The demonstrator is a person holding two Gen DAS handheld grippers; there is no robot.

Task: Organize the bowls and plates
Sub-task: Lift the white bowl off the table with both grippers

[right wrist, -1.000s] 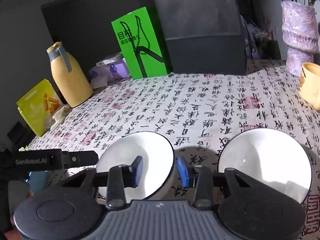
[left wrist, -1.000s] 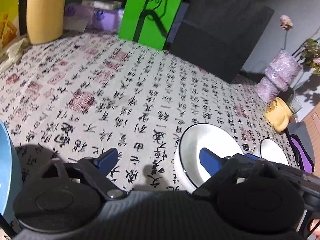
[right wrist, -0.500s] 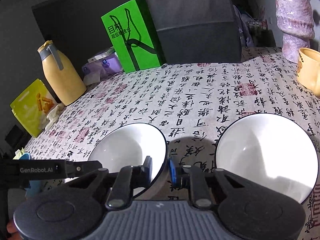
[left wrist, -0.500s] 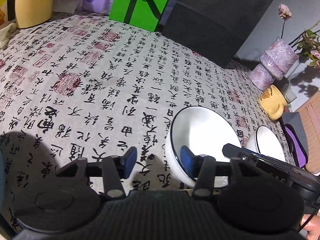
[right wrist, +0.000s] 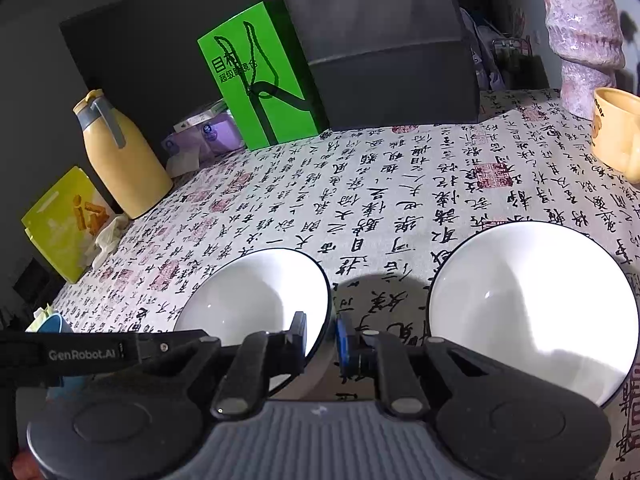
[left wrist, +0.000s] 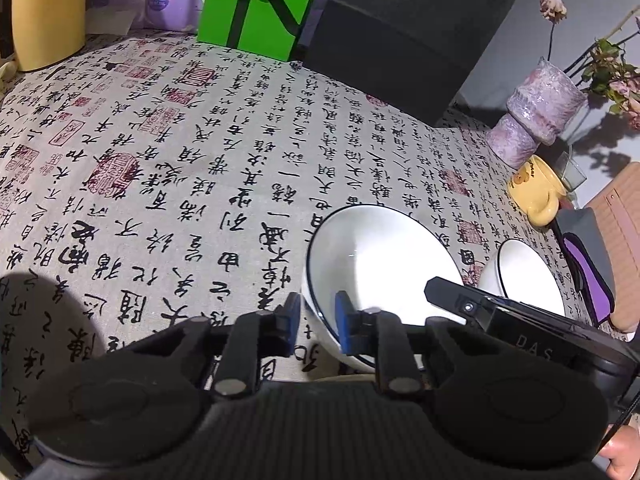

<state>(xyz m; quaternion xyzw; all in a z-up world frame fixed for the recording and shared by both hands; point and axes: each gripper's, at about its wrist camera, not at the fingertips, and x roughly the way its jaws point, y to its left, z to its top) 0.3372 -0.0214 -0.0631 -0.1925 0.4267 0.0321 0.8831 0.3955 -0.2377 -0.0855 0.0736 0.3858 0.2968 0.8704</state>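
Both grippers pinch one bowl's rim

The left gripper, its fingers closing, and the right gripper each clamp opposite edges of the left bowl, which sits on the surface beside a second bowl. Thin rim grips on glazed ware could slip, or uneven lifting could tip it. Its base and the pad contact are hidden behind the grippers.
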